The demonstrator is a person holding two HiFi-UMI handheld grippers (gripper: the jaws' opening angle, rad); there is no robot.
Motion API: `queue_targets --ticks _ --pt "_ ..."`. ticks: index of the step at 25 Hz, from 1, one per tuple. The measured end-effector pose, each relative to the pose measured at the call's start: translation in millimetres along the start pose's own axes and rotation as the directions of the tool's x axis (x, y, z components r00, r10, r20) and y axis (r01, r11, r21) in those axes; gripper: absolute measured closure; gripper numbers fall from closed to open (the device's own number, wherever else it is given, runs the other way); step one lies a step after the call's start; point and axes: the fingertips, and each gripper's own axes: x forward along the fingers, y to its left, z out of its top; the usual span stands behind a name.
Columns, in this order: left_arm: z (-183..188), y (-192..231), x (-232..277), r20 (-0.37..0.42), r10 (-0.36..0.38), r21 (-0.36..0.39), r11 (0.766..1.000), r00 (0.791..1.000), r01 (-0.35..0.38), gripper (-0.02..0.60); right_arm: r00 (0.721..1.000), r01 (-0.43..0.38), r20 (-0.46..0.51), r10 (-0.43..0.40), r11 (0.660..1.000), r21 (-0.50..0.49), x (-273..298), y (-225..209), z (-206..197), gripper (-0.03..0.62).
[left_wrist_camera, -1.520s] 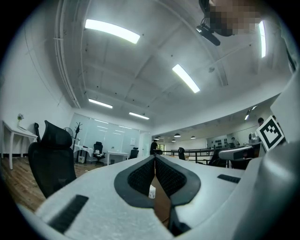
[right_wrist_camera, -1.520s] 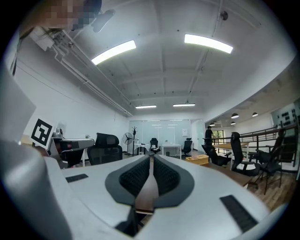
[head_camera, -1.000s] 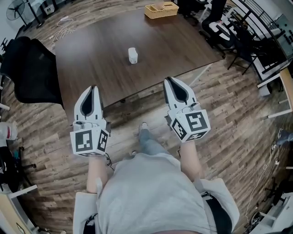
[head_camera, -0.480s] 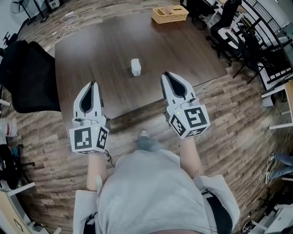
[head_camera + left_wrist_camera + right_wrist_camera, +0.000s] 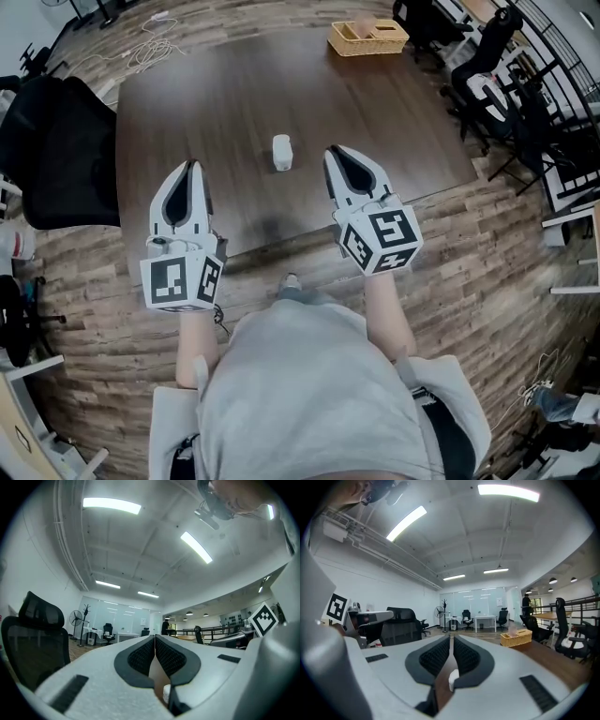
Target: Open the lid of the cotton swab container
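Note:
The cotton swab container (image 5: 282, 152) is a small white tub standing upright near the middle of the dark brown table (image 5: 206, 103), lid on. My left gripper (image 5: 192, 166) hangs shut and empty over the table's near edge, to the container's left and nearer to me. The right gripper (image 5: 330, 151), also shut and empty, has its tip just right of the container, apart from it. In the left gripper view the jaws (image 5: 154, 637) meet, and the container (image 5: 166, 693) peeks through below them. Under the closed jaws (image 5: 451, 637) in the right gripper view I see the same container (image 5: 453, 679).
A wicker basket (image 5: 367, 37) sits at the table's far right corner. A black office chair (image 5: 56, 150) stands at the left side. More chairs and desks (image 5: 506, 84) crowd the right. The floor is wood planks, with cables at the far left.
Both grippers have moved forward, from over the floor to over the table's near edge, closer to the container. Both stayed shut.

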Motion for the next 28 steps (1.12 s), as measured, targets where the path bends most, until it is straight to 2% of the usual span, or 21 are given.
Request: queue_targets --ticks 9,14,18,24,28 --pt "-18 -20 16 -0.042 -0.008 0.005 1.000 0.999 0.008 0.571 0.981 -0.047 -0.184 0.059 0.996 0.072 36 -11 -72 0.565" --pt "-26 -20 22 -0.067 -0.020 0.007 1.000 0.998 0.020 0.571 0.955 -0.051 -0.284 0.085 0.991 0.122 42 -6 -118 0.565" --pt "-32 -16 30 -0.088 -0.032 0.003 0.999 0.996 0.032 0.571 0.931 -0.024 -0.356 0.079 0.987 0.157 50 -6 -151 0.565" --pt "-36 -5 41 -0.105 -0.061 0.001 0.998 0.993 0.061 0.571 0.893 0.001 -0.444 0.071 0.987 0.161 65 2 -192 0.561" --pt "-37 6 49 -0.114 -0.080 0.004 0.997 0.990 0.081 0.571 0.872 0.036 -0.487 0.047 0.986 0.160 81 4 -210 0.496"
